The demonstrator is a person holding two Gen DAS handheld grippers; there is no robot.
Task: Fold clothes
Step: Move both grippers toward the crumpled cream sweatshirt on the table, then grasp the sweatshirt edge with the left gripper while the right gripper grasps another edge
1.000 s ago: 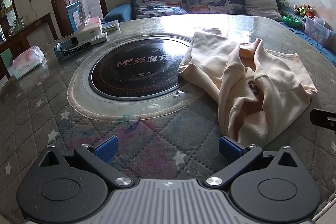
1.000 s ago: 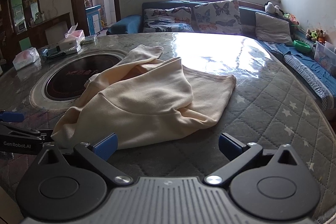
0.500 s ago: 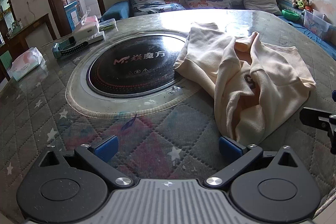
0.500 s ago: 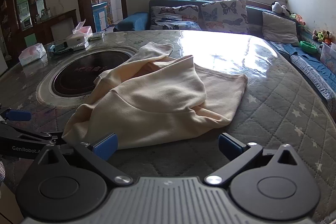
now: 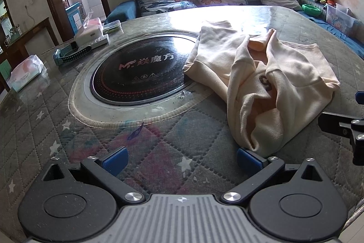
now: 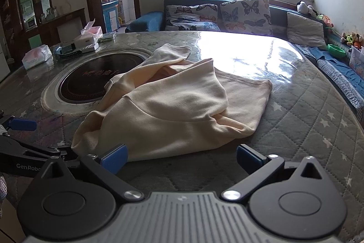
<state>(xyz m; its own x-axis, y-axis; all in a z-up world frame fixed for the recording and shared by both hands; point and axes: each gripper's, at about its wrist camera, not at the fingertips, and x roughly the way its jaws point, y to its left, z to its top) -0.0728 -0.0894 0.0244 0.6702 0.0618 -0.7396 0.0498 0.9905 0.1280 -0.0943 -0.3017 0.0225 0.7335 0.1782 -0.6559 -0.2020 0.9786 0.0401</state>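
A round table covered in grey quilted, star-printed cloth under a glossy clear sheet (image 5: 95,142) fills both views, with a black circular induction cooktop set in a pale ring (image 5: 138,74) at its centre-left. Across the right half of the left wrist view and the middle of the right wrist view lies a crumpled cream fleece sweatshirt (image 6: 182,106), one edge lapping onto the cooktop's rim.

The left gripper (image 5: 180,157) sits at the bottom of its own view, jaws spread wide and empty, its right blue pad just beside the garment's nearest fold. The right gripper (image 6: 180,155) is likewise wide open and holding nothing, the cloth's near hem lying between its blue pads.

The sweatshirt looks soft, light and limp; it should drape and slide easily on the slick sheet, so a pinch on a hem or a shoulder seam, one per gripper, seems the surest hold.

Bunching hides the neckline and at least one sleeve; a dark printed mark (image 5: 265,83) is half swallowed by a fold and unreadable. Window glare whitens the table's far side.
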